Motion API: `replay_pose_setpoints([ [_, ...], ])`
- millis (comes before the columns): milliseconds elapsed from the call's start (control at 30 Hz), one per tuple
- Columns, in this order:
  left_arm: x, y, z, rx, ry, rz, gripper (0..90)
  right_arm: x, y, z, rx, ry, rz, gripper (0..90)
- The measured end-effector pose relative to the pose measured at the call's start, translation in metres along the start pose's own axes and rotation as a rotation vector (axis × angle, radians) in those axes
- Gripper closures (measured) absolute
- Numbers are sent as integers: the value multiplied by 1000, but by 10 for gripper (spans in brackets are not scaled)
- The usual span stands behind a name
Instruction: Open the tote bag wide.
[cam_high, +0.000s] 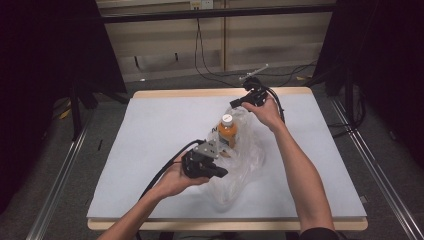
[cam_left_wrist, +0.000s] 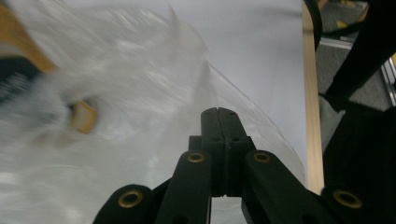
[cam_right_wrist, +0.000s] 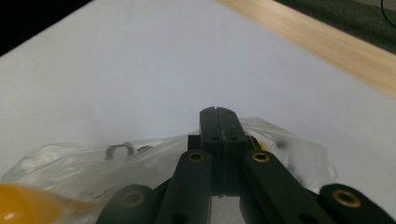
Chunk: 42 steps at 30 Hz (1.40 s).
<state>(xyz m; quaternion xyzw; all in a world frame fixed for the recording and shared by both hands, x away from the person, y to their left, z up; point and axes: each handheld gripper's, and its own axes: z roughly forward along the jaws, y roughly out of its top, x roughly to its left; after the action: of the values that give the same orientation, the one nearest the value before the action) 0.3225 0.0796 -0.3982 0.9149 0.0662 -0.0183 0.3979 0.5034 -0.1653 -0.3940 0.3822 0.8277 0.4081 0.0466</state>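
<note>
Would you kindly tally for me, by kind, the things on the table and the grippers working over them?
Orange drink bottle with a white cap: 1
Clear plastic bag around the bottle: 1
Grippers: 2, the left gripper and the right gripper, both with jaws shut and each at an edge of the bag
Total: 4

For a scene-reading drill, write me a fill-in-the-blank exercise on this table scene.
1. The bottle with orange drink has a ____ cap.
2. The bottle stands inside a clear ____ bag.
3. The jaws of the left gripper are ____.
4. The table has a light ____ edge.

Missing words: white; plastic; shut; wooden
</note>
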Motion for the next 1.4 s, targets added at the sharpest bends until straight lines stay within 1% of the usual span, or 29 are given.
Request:
replay_pose_setpoints([
  [67,9,5,-8,-33,13,-11,900,7,0,-9,-12,11,-25,900],
  [100,14,8,-11,-65,11,-24,900,10,-1,-13,-24,29,-36,900],
  [133,18,10,-13,-82,21,-33,900,13,-3,-16,-39,45,-40,900],
  [167,20,13,-13,-88,29,-44,900,17,-5,-19,-46,49,-51,900],
  [200,21,16,-12,-92,34,-37,900,21,-7,-23,-58,48,-60,900],
  [267,22,20,-8,-123,26,-42,900,26,-12,-32,-82,41,-68,900],
  [300,21,22,-6,-121,27,-32,900,28,-15,-40,-104,38,-72,900],
  [333,19,23,-3,-114,27,-41,900,29,-20,-48,-122,42,-78,900],
  [367,19,24,-1,-105,24,-25,900,31,-24,-55,-135,43,-77,900],
  [400,18,25,2,-100,32,-21,900,33,-29,-62,-142,44,-82,900],
  [467,20,25,7,-116,22,-27,900,37,-40,-72,-144,47,-83,900],
  [600,25,26,14,-115,30,-52,900,52,-60,-81,-144,79,-106,900],
  [633,26,26,15,-102,39,-41,900,56,-65,-81,-139,84,-117,900],
  [667,27,26,17,-107,42,-59,900,61,-68,-81,-128,91,-126,900],
  [700,29,26,17,-111,49,-54,900,65,-72,-81,-127,100,-132,900],
  [767,32,26,19,-122,52,-72,900,75,-77,-76,-95,123,-156,900],
  [833,33,24,24,-99,62,-76,900,84,-81,-67,-58,126,-178,900],
  [867,35,23,28,-63,77,-59,900,87,-82,-62,-43,130,-186,900],
  [933,38,16,35,-33,78,-67,900,90,-85,-51,-6,125,-198,900],
  [967,39,12,39,-27,91,-76,900,90,-87,-45,9,128,-198,900],
  [1033,42,2,44,-4,95,-94,900,87,-92,-35,43,128,-193,900],
  [1100,50,-9,48,49,100,-108,900,84,-98,-23,80,117,-192,900],
  [1133,53,-15,49,67,111,-126,900,82,-102,-17,103,116,-184,900],
  [1167,57,-21,49,91,140,-144,900,80,-105,-12,125,105,-178,900],
  [1200,61,-28,49,103,139,-162,900,77,-109,-8,135,95,-173,900],
  [1267,68,-41,47,117,149,-185,900,70,-115,-1,173,74,-155,900],
  [1333,75,-51,44,128,163,-198,900,64,-120,1,181,66,-146,900],
  [1367,78,-55,41,110,160,-225,900,62,-123,0,186,58,-140,900],
  [1400,81,-57,38,112,171,-226,900,60,-125,0,192,50,-134,900],
])
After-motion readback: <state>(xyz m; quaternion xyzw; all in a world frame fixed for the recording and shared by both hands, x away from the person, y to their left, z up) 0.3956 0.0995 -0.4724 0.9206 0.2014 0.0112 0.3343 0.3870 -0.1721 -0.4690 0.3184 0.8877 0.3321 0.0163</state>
